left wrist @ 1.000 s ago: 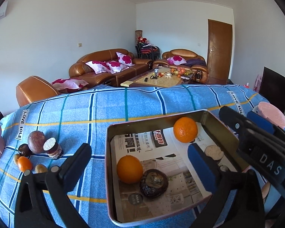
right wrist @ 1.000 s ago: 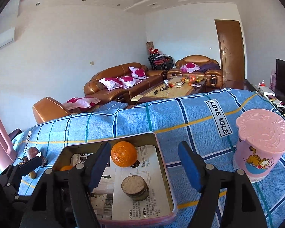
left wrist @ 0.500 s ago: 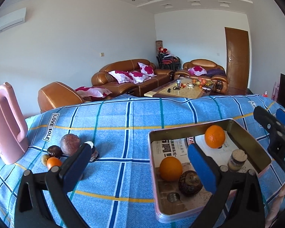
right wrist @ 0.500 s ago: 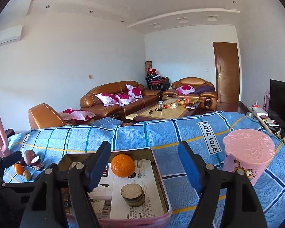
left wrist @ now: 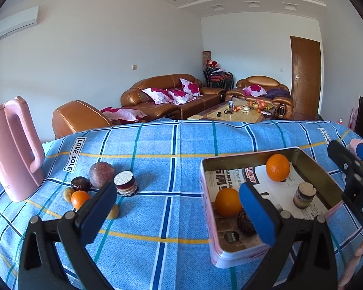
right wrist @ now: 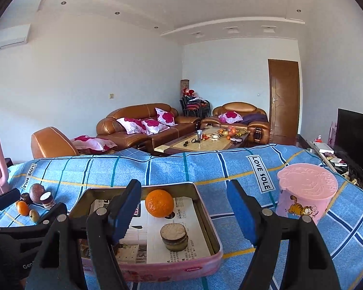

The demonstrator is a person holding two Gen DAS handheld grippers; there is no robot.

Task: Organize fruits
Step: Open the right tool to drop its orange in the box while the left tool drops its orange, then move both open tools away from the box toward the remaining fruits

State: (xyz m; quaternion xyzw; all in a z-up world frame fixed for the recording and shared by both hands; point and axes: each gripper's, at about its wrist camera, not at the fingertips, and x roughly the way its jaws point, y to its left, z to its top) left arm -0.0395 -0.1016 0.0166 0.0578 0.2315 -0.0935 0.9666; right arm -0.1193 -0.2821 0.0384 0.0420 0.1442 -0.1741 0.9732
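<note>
Fingers of the left gripper (left wrist: 179, 211) stand apart with nothing between them, and so do those of the right gripper (right wrist: 185, 211); both hang above the blue checked bench (left wrist: 176, 142).

4 pieces already sit in the pink tin (left wrist: 232, 253): 2 oranges, the nearer one (left wrist: 226, 201) beside a dark wrinkled fruit (left wrist: 245, 222), plus a cut piece (left wrist: 303, 194) standing on end. The loose pile lies well apart, near the pink kettle (left wrist: 12, 149): a purple round fruit (left wrist: 101, 174), a second cut piece (left wrist: 126, 183), a small orange (left wrist: 79, 198) and a few smaller ones.

Judging by that, the step in hand is fetching from the pile. It would go best with the left fingers straddling 1 fruit at the pile's edge, so the neighbours are not knocked rolling.

Round fruits show no heading. Each cut piece keeps its long axis upright, pale cut face up.
</note>
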